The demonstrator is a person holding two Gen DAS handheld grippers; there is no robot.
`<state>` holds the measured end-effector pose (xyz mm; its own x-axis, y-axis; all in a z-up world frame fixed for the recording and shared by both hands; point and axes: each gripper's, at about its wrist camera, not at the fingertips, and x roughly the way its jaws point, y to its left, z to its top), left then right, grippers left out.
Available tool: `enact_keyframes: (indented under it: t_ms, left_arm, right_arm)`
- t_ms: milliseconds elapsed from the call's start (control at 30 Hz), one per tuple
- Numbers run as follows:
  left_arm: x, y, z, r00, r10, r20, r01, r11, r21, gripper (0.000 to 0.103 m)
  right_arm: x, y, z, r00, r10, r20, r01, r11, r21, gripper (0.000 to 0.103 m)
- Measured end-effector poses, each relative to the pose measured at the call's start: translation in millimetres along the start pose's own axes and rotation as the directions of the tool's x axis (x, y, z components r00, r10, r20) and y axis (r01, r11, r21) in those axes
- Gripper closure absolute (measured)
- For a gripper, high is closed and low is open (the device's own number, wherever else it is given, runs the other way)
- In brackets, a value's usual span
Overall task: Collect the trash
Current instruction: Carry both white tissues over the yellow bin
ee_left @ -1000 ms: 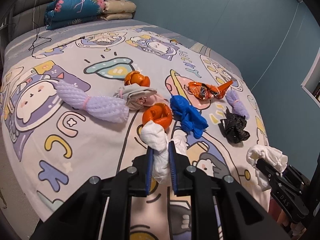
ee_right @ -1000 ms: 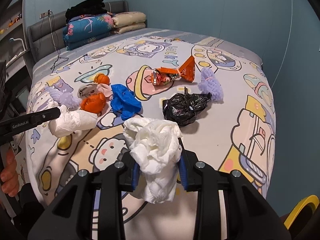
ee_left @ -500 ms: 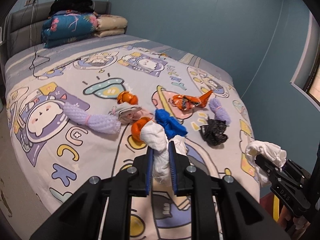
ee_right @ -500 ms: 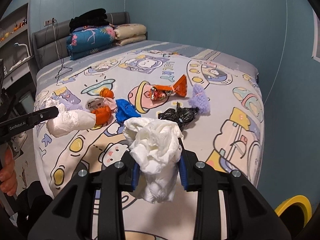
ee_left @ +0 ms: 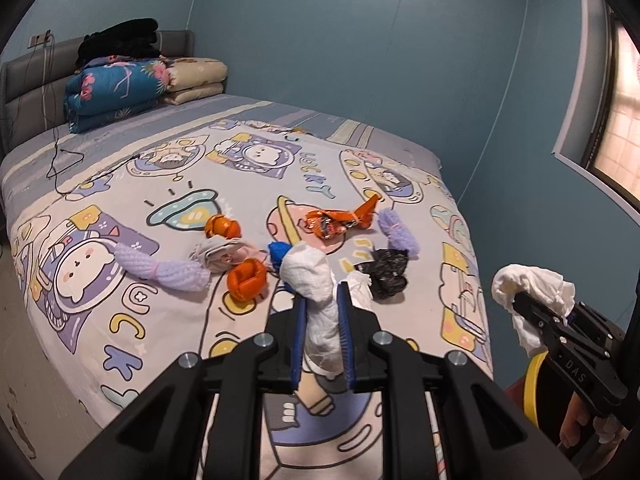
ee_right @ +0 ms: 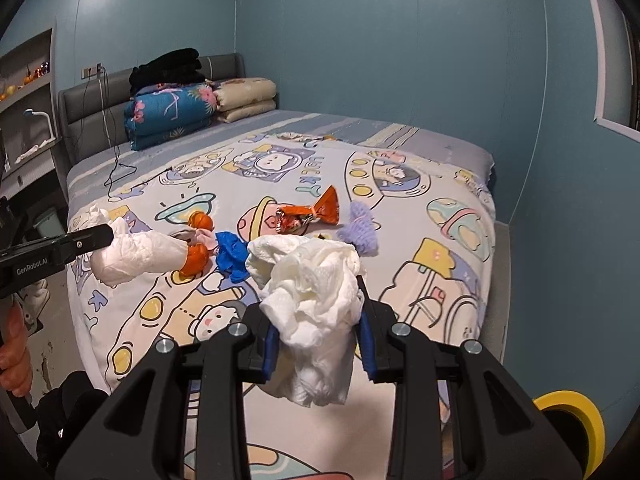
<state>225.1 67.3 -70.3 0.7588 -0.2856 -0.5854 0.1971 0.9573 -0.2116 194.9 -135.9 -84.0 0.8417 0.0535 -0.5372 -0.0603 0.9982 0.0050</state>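
Above the near end of the cartoon-printed bedspread (ee_left: 168,184), both tools have come up and back since a second ago; the litter on the sheet now looks smaller and lower in each view, so I judge both loads lifted clear and ready to be carried off. Left gripper (ee_left: 322,320) is clenched tight on a rolled white paper towel (ee_left: 316,292); right gripper (ee_right: 316,340) is clamped, jaws a little apart, on a crumpled white tissue wad (ee_right: 312,280); neither load touches the bed.

Left behind on the sheet: a crinkled orange foil snack wrapper (ee_left: 340,218); a scrunched black plastic bag (ee_left: 386,272); a crumpled blue plastic glove (ee_right: 232,254); two curled orange peels (ee_left: 246,280); two lilac foam fruit nets (ee_left: 172,270); a pale rag (ee_left: 224,254). So the job seems barely started.

A round yellow rim (ee_right: 572,412), perhaps a bin, shows low on the right beside the bed; I would guess that is where the paper goes, though I cannot be sure.

Writing: "GenRobot.AI" on the left tool's arm in the right view; "DAS" on the right tool's body in the left view; "LUCKY" printed on the sheet.
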Motion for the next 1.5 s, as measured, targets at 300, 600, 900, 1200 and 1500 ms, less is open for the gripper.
enact_keyframes:
  t_ms: [300, 600, 900, 1200, 1500]
  left_arm:
    - [-14, -36, 2, 0.999, -0.035, 0.016, 0.034, 0.998, 0.057, 0.089]
    - [-21, -81, 3, 0.995, -0.095, 0.021, 0.091, 0.987, 0.13, 0.089]
    - [-30, -120, 3, 0.986, -0.161, 0.033, 0.152, 0.971, 0.184, 0.089]
    - [-39, -155, 1, 0.977, -0.211, 0.031, 0.198, 0.952, 0.234, 0.089]
    - [-45, -191, -3, 0.966, -0.257, 0.022, 0.24, 0.927, 0.29, 0.089]
  right_arm:
    - [-33, -23, 2, 0.998, -0.035, 0.053, 0.034, 0.999, 0.02, 0.073]
    - [-62, -58, 1, 0.993, -0.085, 0.082, 0.079, 0.995, 0.067, 0.072]
    - [-97, -88, -5, 0.981, -0.154, 0.117, 0.14, 0.983, 0.118, 0.072]
    - [-126, -120, -18, 0.964, -0.229, 0.134, 0.203, 0.962, 0.181, 0.072]
    - [-153, -144, -26, 0.944, -0.293, 0.152, 0.253, 0.938, 0.236, 0.072]
